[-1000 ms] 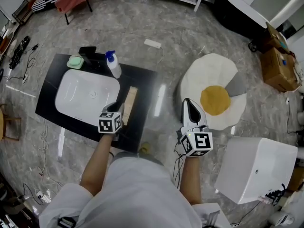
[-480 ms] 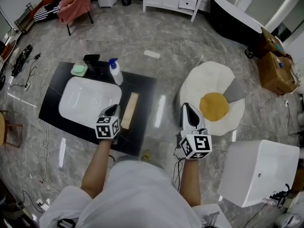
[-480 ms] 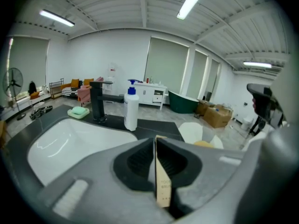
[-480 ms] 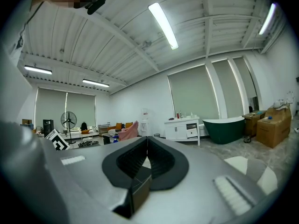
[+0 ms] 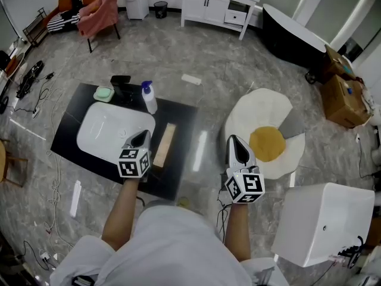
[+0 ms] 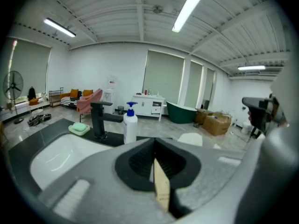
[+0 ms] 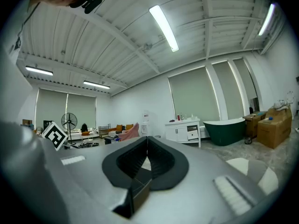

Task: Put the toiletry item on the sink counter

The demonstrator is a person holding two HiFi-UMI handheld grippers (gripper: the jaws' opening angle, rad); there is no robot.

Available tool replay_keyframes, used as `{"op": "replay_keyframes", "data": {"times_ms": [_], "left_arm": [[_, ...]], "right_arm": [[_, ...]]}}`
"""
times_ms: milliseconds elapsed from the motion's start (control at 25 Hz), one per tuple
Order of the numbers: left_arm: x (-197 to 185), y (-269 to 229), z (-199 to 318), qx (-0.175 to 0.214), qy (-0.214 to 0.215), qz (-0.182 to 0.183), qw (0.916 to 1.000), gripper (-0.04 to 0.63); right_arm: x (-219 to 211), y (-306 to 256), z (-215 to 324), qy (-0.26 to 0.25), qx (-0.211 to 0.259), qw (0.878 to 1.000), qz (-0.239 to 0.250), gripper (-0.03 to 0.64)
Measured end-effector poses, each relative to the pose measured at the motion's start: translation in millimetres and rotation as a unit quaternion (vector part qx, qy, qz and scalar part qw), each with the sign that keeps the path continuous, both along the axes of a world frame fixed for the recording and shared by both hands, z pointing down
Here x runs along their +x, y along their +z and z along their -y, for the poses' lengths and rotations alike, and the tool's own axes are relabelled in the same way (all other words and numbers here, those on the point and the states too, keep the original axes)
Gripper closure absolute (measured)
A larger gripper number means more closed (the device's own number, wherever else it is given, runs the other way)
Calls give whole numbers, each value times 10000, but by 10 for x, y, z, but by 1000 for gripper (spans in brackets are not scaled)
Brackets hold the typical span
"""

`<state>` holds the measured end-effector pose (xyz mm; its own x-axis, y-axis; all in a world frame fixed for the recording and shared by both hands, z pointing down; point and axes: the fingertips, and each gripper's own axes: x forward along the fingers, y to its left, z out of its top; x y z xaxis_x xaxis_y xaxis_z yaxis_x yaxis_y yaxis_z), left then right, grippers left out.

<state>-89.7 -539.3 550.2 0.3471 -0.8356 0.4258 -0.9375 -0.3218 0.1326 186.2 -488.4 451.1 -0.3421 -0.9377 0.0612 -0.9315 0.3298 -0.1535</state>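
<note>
While marble floor spreads around, black counter holds white basin.

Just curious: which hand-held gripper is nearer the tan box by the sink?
Left. The left hand-held gripper is just left of the tan box; the right hand-held gripper is off the counter.

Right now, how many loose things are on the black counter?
3: soap at the back left, bottle by the tap, box right of the sink. The left gripper may hide more.

Glossy white basin; matt black faucet; polished stone-look floor.
</note>
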Motion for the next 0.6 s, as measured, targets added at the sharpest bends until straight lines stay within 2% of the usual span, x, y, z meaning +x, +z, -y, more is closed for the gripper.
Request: {"op": "replay_keyframes", "data": {"times_ms": [600], "left_arm": [[59,-943,-159,941,196,-64,9954,598]], "right_arm": [[4,-106,-168,14,68,10000,67,614]]}}
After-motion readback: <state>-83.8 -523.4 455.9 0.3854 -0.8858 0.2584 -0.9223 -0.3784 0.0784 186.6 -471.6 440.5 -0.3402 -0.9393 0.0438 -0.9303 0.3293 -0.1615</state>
